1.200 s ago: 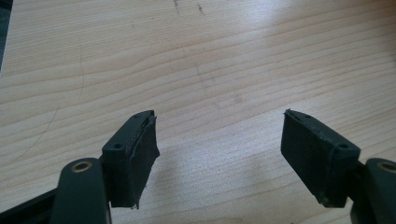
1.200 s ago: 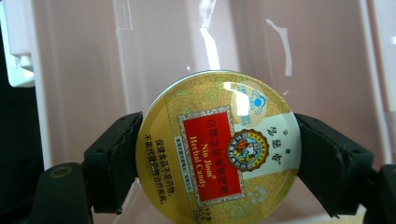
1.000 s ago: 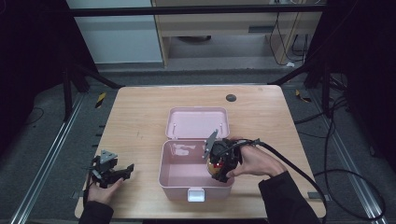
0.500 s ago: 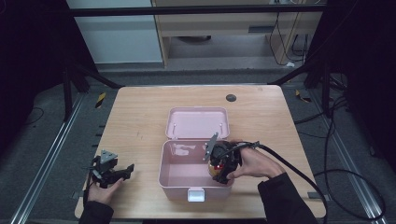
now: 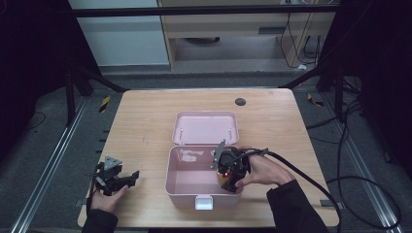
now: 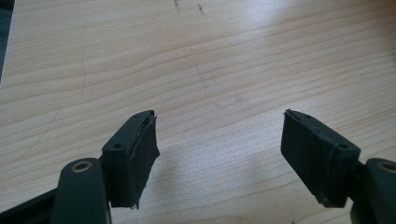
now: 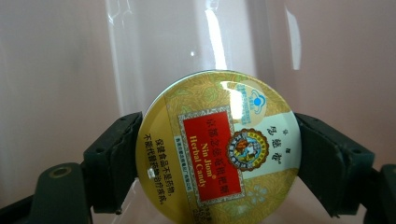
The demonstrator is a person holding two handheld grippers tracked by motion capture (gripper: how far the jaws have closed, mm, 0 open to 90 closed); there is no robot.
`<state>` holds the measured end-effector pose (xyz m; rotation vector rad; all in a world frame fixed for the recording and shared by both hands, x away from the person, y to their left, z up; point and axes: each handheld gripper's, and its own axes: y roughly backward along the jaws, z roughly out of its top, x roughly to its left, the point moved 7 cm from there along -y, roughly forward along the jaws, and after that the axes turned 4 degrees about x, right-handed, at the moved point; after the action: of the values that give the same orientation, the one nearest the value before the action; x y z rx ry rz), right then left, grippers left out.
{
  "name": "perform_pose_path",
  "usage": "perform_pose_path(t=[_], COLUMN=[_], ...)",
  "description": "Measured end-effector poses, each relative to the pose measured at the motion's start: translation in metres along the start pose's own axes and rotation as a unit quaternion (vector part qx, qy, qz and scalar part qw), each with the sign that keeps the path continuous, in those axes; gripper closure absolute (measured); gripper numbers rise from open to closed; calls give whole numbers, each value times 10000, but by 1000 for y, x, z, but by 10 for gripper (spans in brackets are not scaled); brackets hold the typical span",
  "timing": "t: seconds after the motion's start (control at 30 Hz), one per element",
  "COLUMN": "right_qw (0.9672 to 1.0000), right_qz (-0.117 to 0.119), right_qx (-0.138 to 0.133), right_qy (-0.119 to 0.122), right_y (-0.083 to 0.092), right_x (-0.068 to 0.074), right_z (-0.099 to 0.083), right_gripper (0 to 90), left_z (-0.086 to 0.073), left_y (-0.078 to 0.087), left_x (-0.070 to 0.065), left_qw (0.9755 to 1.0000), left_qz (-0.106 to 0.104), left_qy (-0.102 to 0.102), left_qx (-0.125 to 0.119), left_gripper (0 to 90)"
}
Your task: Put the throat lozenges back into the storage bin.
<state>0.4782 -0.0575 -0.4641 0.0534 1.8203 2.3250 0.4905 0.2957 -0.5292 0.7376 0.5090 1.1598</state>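
**Gold tin goes down into the pink box**

Gold and round, the tin [image 7: 218, 149] sits pinched by its rim between the two jaws of the right tool [image 5: 228, 171], one jaw on each side of the disc. Gripping it at the edge leaves the printed lid facing the camera and the underside free, which suits setting it down flat rather than dropping it. In the right gripper view the pale pink wall of the box [image 7: 60, 70] rises close behind the tin, with glossy streaks of reflected light across it.

From the high view the right tool is down inside the open box [image 5: 187, 179], near its right wall, with the person's hand [image 5: 262, 171] just outside the rim. The lid [image 5: 206, 127] lies folded back flat on the tabletop [image 5: 145, 121] behind the box, so the opening is clear for the reach. The white latch [image 5: 203, 203] faces the person at the front.

The left tool [image 5: 116, 178] rests low by the near left corner of the tabletop, well apart from the box, jaws spread wide with nothing between them; its own view shows bare wood grain. It seems parked there to stay out of the way.

Judging by the depth, the tin is close to the box floor and release looks like the next step.
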Motion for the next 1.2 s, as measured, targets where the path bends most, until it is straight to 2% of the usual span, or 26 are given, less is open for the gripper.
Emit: perform_pose_path(t=[0.1,0.27,0.47,0.63,0.73,0.87,1.0,1.03,1.1,1.2], right_qw=[9999,9999,9999,9994,9974,9910,9803,9774,9704,9576], right_qz=[95,124,97,-21,-174,-577,-1179,-1301,-1372,-1533], right_qx=[-57,76,52,-281,-604,-1062,-1350,-1403,-1638,-1944], right_qy=[-100,-78,-58,-194,-340,-569,-835,-902,-1128,-1474], right_y=[-2,-3,-1,11,23,42,60,64,71,78], right_x=[1,2,2,-2,-5,-14,-26,-28,-32,-37], right_z=[-2,-4,-5,-2,-1,-3,-9,-12,-17,-27], right_gripper=[204,176,161,167,168,166,167,164,162,143], left_z=[0,0,0,0,0,0,0,0,0,0], left_y=[0,-1,-1,-1,-1,-1,-1,-1,-1,-1], left_x=[0,0,0,0,-1,-1,-1,-1,-1,-2], left_qw=[10000,10000,10000,10000,10000,10000,10000,10000,10000,10000], left_qz=[0,3,-2,-5,-5,-8,-11,-15,-22,-34], left_qy=[-6,5,3,-2,-7,-12,-6,-6,-6,11], left_qx=[13,14,20,15,23,28,26,26,25,15], left_gripper=[262,262,262,262,263,265,270,271,276,285])
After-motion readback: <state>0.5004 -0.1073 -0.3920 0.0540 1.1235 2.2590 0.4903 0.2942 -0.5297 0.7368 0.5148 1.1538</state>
